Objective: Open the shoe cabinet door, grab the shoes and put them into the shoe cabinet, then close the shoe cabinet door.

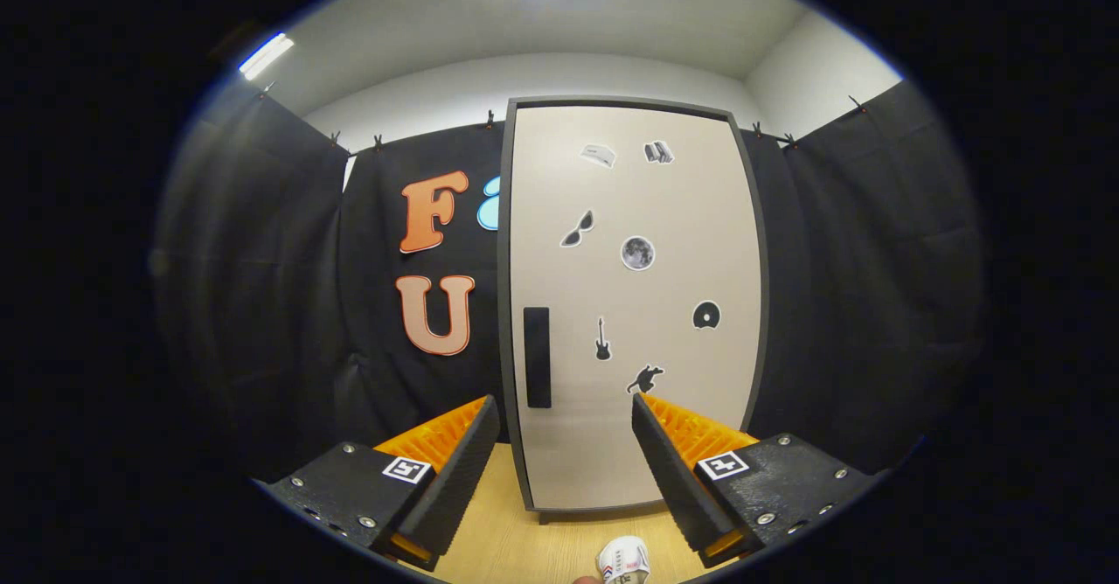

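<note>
While nothing sits between its fingers, the gripper hangs with the two fingers spread wide apart, one finger to the left and the other to the right, both angled inward toward the space ahead. Below and between them lies a strip of light wooden floor, and on it, close to the inner side of the right finger, rests a white shoe with small dark and red marks; just part of it can be seen, and a small rounded brownish object touches its lower side, too cropped to identify. Just beyond the fingers stands the shoe cabinet, tall and upright, its pale door closed flush within a dark grey frame. A black vertical handle is set near the door's left side, ahead of the left finger and a little above its tip. Several small stickers are scattered over the door, among them a round moon-like one, a pair of sunglasses, a guitar and a disc. Dark cloth hangs on both sides of the cabinet, and above it run a white wall and ceiling with bright strip lights.
</note>
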Demonstrator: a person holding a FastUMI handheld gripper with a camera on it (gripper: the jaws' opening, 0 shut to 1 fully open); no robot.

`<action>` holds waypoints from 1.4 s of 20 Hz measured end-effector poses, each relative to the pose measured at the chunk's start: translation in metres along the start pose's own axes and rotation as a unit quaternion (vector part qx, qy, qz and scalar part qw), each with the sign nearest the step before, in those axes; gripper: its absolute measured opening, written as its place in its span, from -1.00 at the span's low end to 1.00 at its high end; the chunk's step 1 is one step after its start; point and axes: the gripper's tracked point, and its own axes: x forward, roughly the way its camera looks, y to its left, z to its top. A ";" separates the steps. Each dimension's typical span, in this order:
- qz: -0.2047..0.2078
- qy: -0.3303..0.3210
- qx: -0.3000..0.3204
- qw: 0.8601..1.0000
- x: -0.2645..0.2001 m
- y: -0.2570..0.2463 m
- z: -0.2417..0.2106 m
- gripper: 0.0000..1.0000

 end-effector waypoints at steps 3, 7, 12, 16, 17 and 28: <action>0.006 -0.005 -0.010 1.000 0.029 0.012 0.003 0.91; 0.012 -0.007 -0.011 1.000 0.065 0.026 0.003 0.90; 0.006 0.001 -0.003 1.000 0.107 0.030 -0.006 0.91; 0.000 0.009 -0.003 1.000 0.137 0.030 -0.016 0.91; -0.003 0.010 -0.005 1.000 0.144 0.029 -0.017 0.91; -0.015 0.031 -0.018 0.999 0.179 0.026 -0.036 0.58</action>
